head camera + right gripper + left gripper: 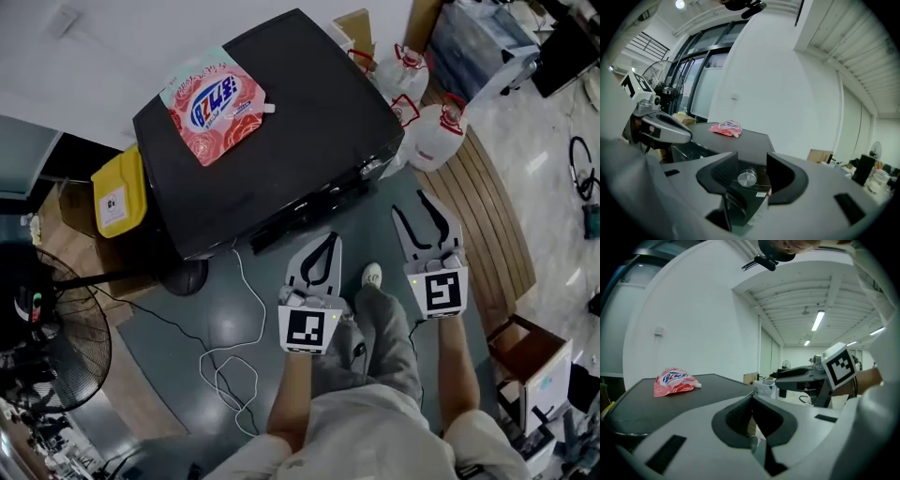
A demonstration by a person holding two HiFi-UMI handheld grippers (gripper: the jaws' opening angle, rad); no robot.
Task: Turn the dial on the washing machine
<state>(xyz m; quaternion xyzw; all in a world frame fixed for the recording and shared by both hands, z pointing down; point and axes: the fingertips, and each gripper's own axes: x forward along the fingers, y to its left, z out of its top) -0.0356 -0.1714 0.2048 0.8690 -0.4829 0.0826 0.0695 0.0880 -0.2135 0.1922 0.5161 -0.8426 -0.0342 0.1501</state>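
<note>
The black washing machine (272, 131) fills the upper middle of the head view, with a pink detergent pouch (214, 103) lying on its lid. Its silver dial (372, 169) sits at the front right corner. In the right gripper view the dial (747, 177) shows in the gap between the jaws and a little beyond them. My right gripper (409, 202) is open, with its tips short of the dial and nothing held. My left gripper (328, 240) hangs lower over the floor in front of the machine, jaws shut and empty.
Two white jugs with red handles (436, 131) stand on a wooden platform (487, 206) right of the machine. A yellow container (117, 192) is at its left. A standing fan (47, 328), a white cable (234, 366) on the floor and a cardboard box (534, 361) lie around.
</note>
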